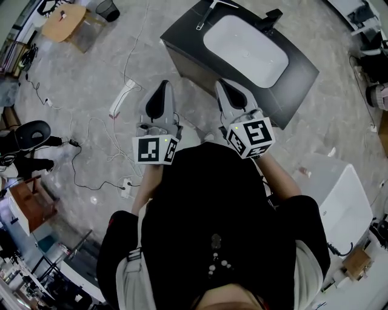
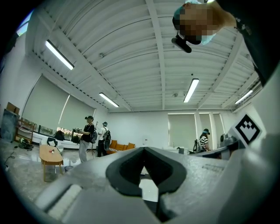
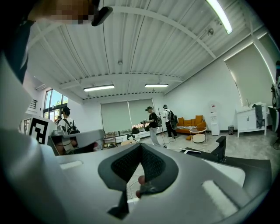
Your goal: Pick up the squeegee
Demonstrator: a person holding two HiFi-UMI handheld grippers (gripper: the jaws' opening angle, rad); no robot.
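Note:
A thin T-shaped tool (image 1: pixel 209 13), which may be the squeegee, lies on the far left corner of a dark vanity top (image 1: pixel 182 39). The vanity holds a white basin (image 1: pixel 245 51) and a black faucet (image 1: pixel 271 18). I hold both grippers level in front of my chest, short of the vanity. The left gripper (image 1: pixel 163 83) is shut with nothing in it, and in its own view the left gripper (image 2: pixel 143 149) has its tips meeting. The right gripper (image 1: pixel 222 82) also looks shut and empty; in the right gripper view the gripper (image 3: pixel 140 145) faces the faucet (image 3: pixel 220 148).
Cables and a white power strip (image 1: pixel 121 97) lie on the grey floor left of the vanity. A wooden table (image 1: pixel 63 23) stands far left, and a white cabinet (image 1: pixel 345 200) near right. Several people (image 2: pixel 87 135) stand across the room.

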